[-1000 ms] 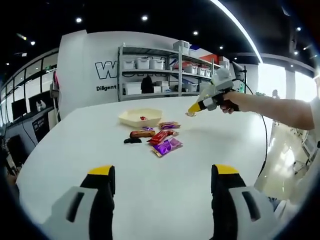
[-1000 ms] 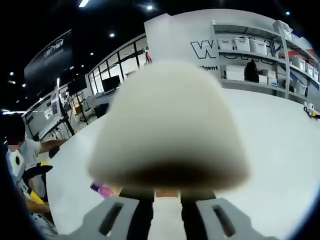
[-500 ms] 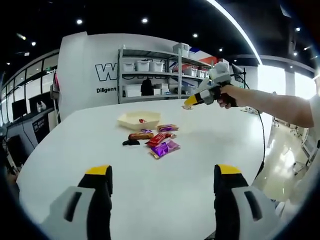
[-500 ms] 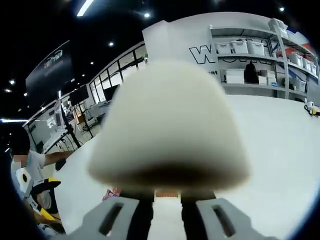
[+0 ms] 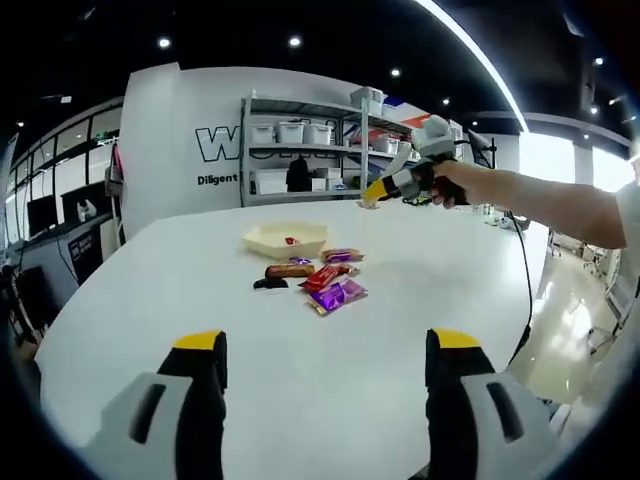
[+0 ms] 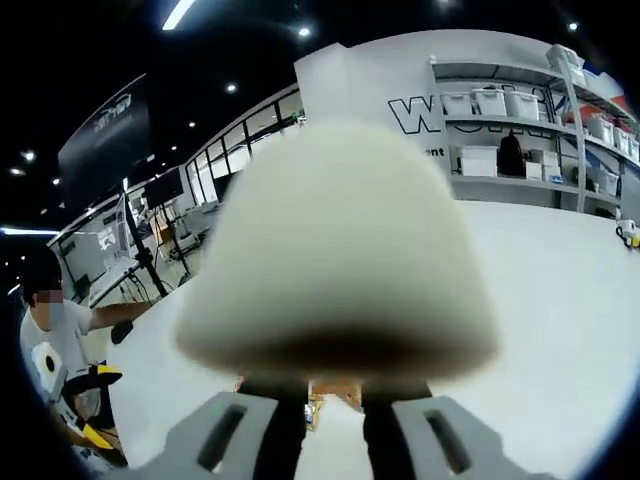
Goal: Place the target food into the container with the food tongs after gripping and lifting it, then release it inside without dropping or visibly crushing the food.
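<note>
A cream hexagonal container (image 5: 285, 238) sits on the white table (image 5: 180, 290) with a small red item inside. Just in front of it lie several wrapped snacks: a brown bar (image 5: 288, 270), a red pack (image 5: 322, 277) and a purple pack (image 5: 337, 295). My left gripper (image 5: 327, 345) hovers open and empty over the near table. A hand holds my right gripper (image 5: 385, 190) in the air, right of and above the container. In the right gripper view, my right gripper (image 6: 335, 385) is shut on a pale rounded object (image 6: 340, 250), blurred and hiding most of the table.
A small black item (image 5: 268, 284) lies left of the snacks. Metal shelves with bins (image 5: 300, 150) stand behind the table. The person's arm (image 5: 540, 205) reaches in from the right. A seated person (image 6: 45, 310) is at the table's far side in the right gripper view.
The right gripper has risen and drifted a little left, toward the space above the container, still shut on the pale object. The left gripper has stayed open and nearly still.
</note>
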{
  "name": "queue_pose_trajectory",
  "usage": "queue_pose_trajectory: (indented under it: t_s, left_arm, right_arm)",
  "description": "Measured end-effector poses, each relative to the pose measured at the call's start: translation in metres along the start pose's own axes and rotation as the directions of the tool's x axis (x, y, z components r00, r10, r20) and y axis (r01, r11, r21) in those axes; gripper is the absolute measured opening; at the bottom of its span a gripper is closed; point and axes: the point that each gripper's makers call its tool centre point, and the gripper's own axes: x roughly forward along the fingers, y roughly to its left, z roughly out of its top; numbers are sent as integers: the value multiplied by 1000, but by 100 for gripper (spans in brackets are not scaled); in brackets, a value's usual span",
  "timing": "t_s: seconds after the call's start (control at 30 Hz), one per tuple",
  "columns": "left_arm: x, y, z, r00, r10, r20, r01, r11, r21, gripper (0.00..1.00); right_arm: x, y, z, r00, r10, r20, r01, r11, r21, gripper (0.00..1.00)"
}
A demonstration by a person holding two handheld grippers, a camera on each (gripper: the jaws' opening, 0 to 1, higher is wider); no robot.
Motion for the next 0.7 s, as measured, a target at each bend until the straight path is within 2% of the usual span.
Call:
queue_pose_trajectory:
  t_s: [0.2, 0.47, 0.7]
  left_arm:
    - [1, 7, -2, 1000, 9, 5, -9, 1000, -9, 80]
    - [5, 8, -3, 1000, 2, 5, -2, 1000, -16, 85]
    - [7, 8, -3, 1000, -7, 9, 7, 1000, -20, 86]
  right_arm:
    - [9, 3, 3, 1000, 7, -10, -7, 1000, -5, 13]
    - [19, 1, 1, 1000, 11, -22, -11, 1000, 6, 13]
    - [29, 2, 0, 999, 15, -32, -15, 1000, 17, 13]
